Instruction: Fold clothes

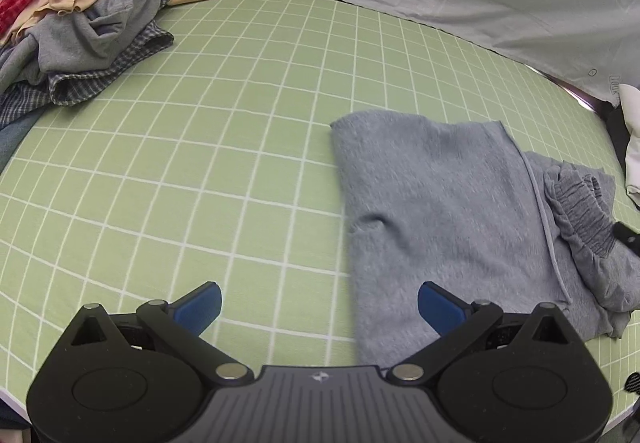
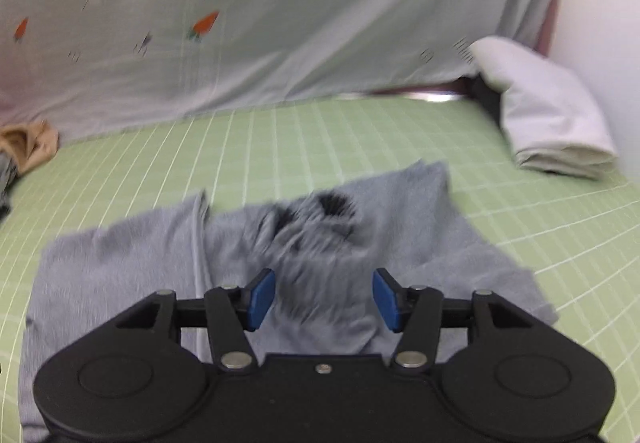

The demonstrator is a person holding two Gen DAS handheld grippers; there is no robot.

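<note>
the grey pants [image 1: 440,203] lie half folded on the green sheet [image 1: 200,163]. left gripper [image 1: 320,307] and right gripper [image 2: 324,299] both gape, empty. a shallow pinch at the bunched waistband [image 2: 316,223] could undo the fold.

My right wrist view motion-smeared: grey garment [image 2: 320,243] waistband folds unreadable, dark patch there unidentifiable. Prints on backdrop sheet [image 2: 280,23] too blurred to read. Laundry pile [image 1: 80,23] cut by left edge in my left view. White folded cloth [image 1: 632,147] cropped at right edge. Black object beside it mostly out of frame, can't identify.
</note>
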